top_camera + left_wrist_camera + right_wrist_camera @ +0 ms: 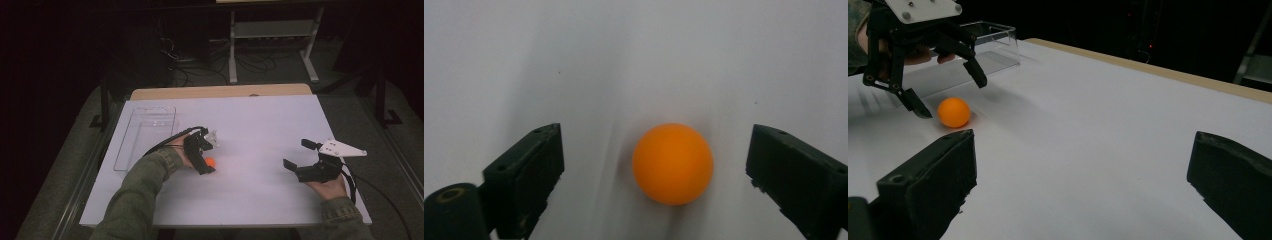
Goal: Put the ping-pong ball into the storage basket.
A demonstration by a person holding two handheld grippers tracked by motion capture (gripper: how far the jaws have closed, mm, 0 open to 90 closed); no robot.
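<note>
Darkness swallows the room behind the white bench, where both grippers' fingers stand spread, the left pair flanking an orange ball.

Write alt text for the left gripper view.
An orange ball rests on a white table, between the two black jaws of the open left gripper, touching neither; it sits nearer the jaw on the picture's right.

The ball lies on the table, right of and nearer than the clear tray, between the left gripper's jaws.
</note>
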